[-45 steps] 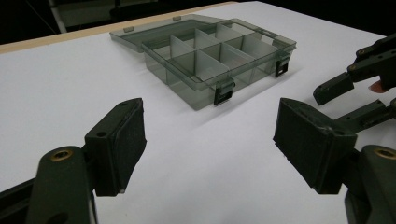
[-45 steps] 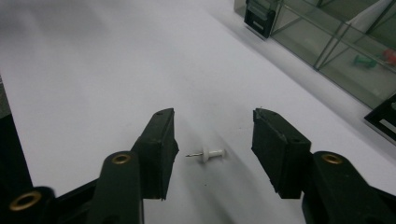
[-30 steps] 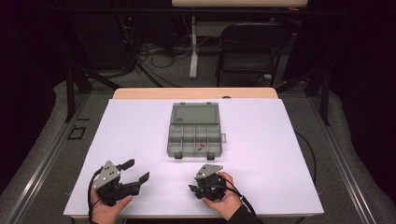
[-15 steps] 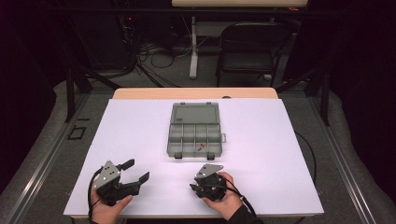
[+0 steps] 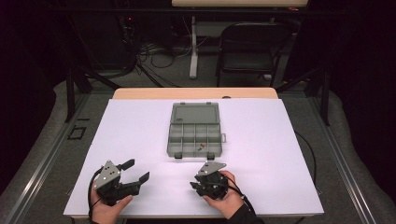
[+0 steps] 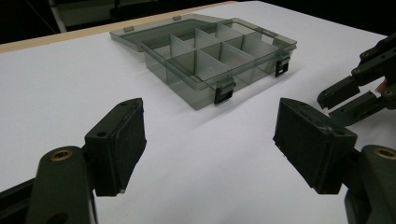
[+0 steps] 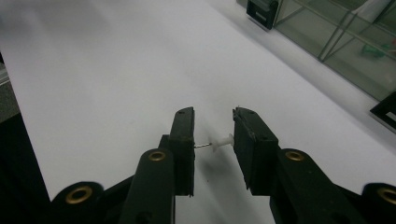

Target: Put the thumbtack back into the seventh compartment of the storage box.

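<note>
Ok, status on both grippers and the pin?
Right gripper shut on small white push pin. Left gripper open, empty. Open grey plastic compartment box ahead, path clear.

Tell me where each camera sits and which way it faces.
High view: above the person's table edge, facing forward and down; both hands, left claw, right claw.
Left gripper view: rides the open left claw, facing the clear grey plastic compartment box.
Right gripper view: looks along the right claw pinching a small white pushpin.
All share the box.
</note>
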The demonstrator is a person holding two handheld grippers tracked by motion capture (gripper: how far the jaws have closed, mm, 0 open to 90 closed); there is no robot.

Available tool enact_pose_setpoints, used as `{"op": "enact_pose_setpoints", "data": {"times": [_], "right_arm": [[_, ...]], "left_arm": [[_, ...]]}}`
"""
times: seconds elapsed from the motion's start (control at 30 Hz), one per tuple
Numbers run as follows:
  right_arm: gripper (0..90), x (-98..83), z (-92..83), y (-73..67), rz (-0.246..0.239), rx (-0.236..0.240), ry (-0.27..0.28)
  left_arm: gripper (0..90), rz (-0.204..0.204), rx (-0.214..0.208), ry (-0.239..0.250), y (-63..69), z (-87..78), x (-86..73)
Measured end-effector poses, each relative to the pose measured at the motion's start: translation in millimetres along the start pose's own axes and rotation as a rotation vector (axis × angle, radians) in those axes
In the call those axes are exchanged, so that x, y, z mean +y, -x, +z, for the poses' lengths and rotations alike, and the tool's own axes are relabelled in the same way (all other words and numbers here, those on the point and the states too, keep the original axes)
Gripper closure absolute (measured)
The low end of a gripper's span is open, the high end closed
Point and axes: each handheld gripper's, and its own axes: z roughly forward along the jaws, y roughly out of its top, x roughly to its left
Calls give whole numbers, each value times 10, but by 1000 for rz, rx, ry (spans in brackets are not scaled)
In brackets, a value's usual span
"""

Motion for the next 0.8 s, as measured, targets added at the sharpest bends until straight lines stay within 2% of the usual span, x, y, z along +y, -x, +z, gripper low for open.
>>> {"op": "enact_pose_setpoints", "data": {"times": [0.3, 0.5, 0.8], "right_arm": [[693, 98, -122, 59, 34, -1, 26], [693, 176, -196, 106, 44, -14, 49], [693, 306, -294, 231, 87, -51, 70]], "left_arm": [[245, 4, 1, -3, -3, -7, 1], [245, 4, 3, -1, -3, -8, 2], [245, 5, 1, 0, -1, -10, 4]]}}
